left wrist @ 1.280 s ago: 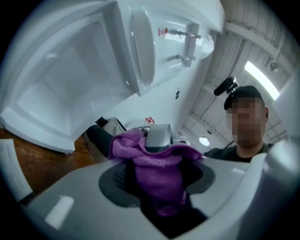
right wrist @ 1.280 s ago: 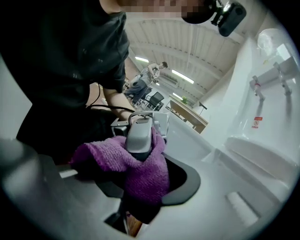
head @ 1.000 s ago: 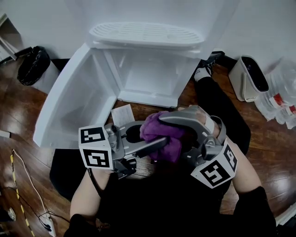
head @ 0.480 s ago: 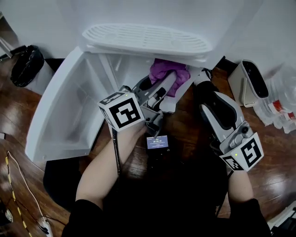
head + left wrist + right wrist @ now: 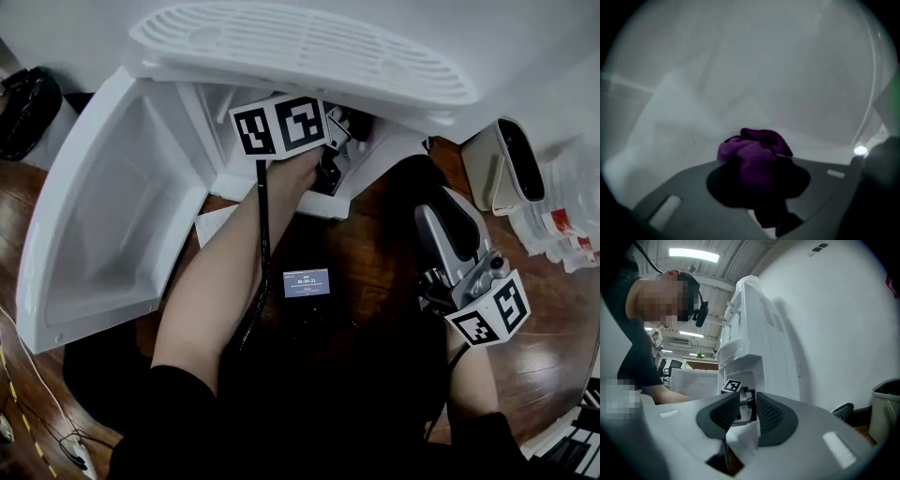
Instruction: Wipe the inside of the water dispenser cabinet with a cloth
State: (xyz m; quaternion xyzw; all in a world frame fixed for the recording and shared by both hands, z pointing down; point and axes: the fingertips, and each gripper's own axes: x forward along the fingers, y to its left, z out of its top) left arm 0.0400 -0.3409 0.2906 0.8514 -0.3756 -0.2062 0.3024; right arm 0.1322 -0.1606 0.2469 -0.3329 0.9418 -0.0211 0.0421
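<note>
The white water dispenser cabinet stands with its door swung out to the left. My left gripper reaches deep into the cabinet, and in the head view only its marker cube and rear body show. It is shut on a bunched purple cloth, which lies close to the pale inner wall. My right gripper hangs over the floor to the right of the cabinet. Its jaws have just been closing, and in the right gripper view a gap remains with nothing between them.
A white bin and clear plastic bottles stand at the right. A black bag lies at the far left. A small lit screen and a sheet of paper lie on the wooden floor, with cables at the lower left.
The left gripper carried the purple cloth from in front of me up into the cabinet. The right gripper came off the cloth, drew back to the right and narrowed its jaws.
</note>
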